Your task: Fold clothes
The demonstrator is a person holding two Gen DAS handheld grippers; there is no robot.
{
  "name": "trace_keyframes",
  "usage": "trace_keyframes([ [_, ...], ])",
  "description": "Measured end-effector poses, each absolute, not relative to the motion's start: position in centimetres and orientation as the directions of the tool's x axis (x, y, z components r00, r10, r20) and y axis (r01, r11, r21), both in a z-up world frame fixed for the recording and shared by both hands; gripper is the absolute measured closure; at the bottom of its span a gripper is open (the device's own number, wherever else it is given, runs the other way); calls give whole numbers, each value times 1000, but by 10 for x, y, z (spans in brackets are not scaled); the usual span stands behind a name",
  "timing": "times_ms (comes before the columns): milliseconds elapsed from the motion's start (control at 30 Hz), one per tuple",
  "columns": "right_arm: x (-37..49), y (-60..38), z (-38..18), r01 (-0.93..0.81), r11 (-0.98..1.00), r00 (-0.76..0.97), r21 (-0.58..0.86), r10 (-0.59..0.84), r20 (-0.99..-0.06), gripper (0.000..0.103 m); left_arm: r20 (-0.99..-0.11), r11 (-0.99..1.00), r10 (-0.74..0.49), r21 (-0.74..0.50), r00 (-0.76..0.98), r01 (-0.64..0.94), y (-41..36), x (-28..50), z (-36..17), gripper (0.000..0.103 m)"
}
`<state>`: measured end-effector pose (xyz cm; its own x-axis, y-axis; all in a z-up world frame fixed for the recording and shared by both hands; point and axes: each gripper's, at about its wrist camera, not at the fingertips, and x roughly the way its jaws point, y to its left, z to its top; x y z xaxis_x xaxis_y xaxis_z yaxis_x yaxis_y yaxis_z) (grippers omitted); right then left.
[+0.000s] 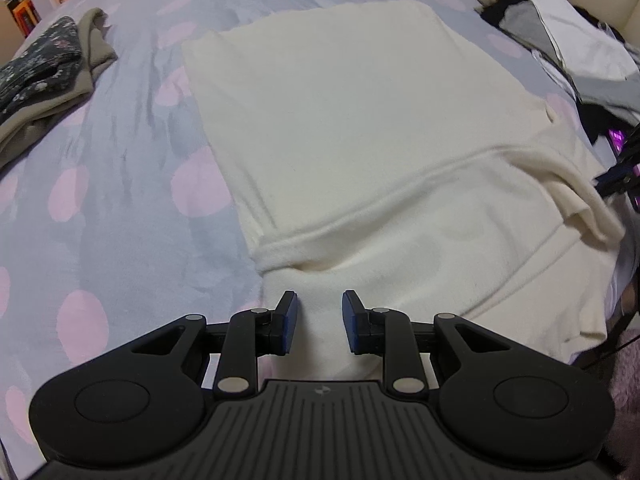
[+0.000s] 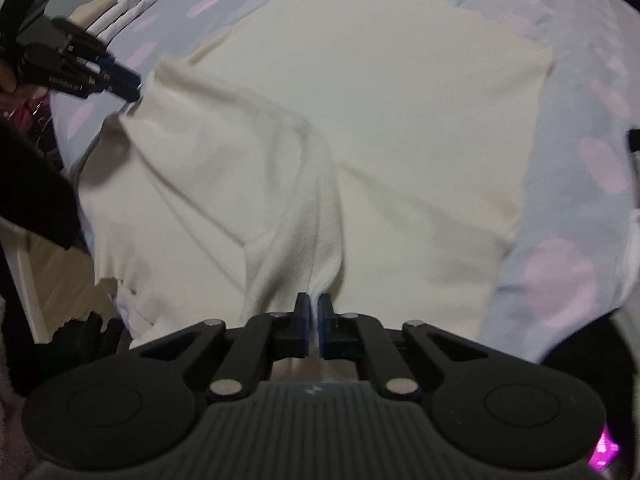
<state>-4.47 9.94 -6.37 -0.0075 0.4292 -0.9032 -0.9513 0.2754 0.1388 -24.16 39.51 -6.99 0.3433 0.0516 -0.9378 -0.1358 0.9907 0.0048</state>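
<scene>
A cream garment lies spread on the bed, its near part folded over with a long crease. My left gripper is open, its jaws apart over the garment's near left corner, holding nothing. In the right wrist view the same cream garment fills the middle. My right gripper is shut on a pinched ridge of the cream cloth at its near edge. The left gripper shows at upper left beside the cloth's far corner. The right gripper shows at the right edge of the left wrist view.
The bed has a grey cover with pink dots. A folded dark floral and khaki pile lies at the left. A heap of grey, white and black clothes lies at the right. Wooden floor shows past the bed edge.
</scene>
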Motion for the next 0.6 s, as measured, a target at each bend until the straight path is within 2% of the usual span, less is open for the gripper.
trace_keyframes([
  [267, 2, 94, -48, -882, 472, 228, 3, 431, -873, 98, -935, 987, 66, 11, 350, -158, 398, -238, -68, 81],
  [333, 4, 100, -53, -872, 485, 289, -65, 403, -868, 92, -934, 987, 70, 13, 349, -163, 398, -239, -68, 81],
  [467, 12, 99, -52, -850, 521, 319, -81, 386, -866, 90, -937, 985, 74, 14, 341, -174, 402, -245, -68, 81],
  [533, 15, 93, -47, -840, 541, 297, -38, 401, -867, 89, -941, 984, 65, 6, 333, -176, 404, -249, -68, 81],
  [567, 13, 92, -45, -840, 542, 276, -9, 413, -868, 87, -942, 985, 59, 1, 329, -174, 404, -250, -68, 81],
  [600, 11, 89, -44, -840, 543, 254, 19, 425, -869, 76, -944, 985, 53, -4, 325, -173, 404, -252, -69, 81],
])
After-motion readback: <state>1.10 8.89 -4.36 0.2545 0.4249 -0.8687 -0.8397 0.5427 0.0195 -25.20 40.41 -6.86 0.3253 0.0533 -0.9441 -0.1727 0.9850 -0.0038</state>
